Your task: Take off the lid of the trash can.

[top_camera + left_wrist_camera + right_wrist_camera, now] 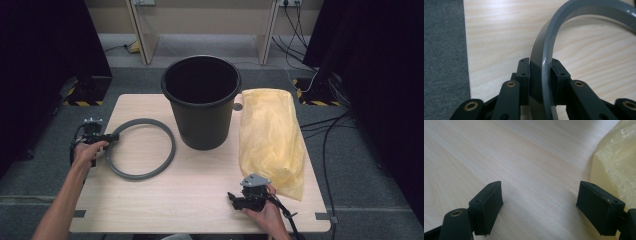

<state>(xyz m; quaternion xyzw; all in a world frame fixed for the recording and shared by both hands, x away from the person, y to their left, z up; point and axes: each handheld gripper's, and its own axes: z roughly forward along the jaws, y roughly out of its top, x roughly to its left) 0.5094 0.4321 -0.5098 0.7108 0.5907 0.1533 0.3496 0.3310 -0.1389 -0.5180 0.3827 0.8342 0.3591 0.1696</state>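
Observation:
A grey plastic ring (141, 149) lies on the left half of the wooden table (200, 200). My left gripper (111, 139) is shut on the ring's left edge; in the left gripper view its two pads (523, 75) press on either side of the grey band (541, 62). A black bucket (202, 100) stands upright at the table's middle back. To its right lies a yellow plastic bag (271, 135). My right gripper (234, 200) rests near the front edge beside the bag, open, with bare wood between its pads (490, 205) and the yellow bag (619, 162) just to its right.
Grey carpet (444, 62) lies beyond the table's left edge. Cables (325, 145) run over the floor to the right of the table. Dark curtains hang at both sides, and table legs stand at the back.

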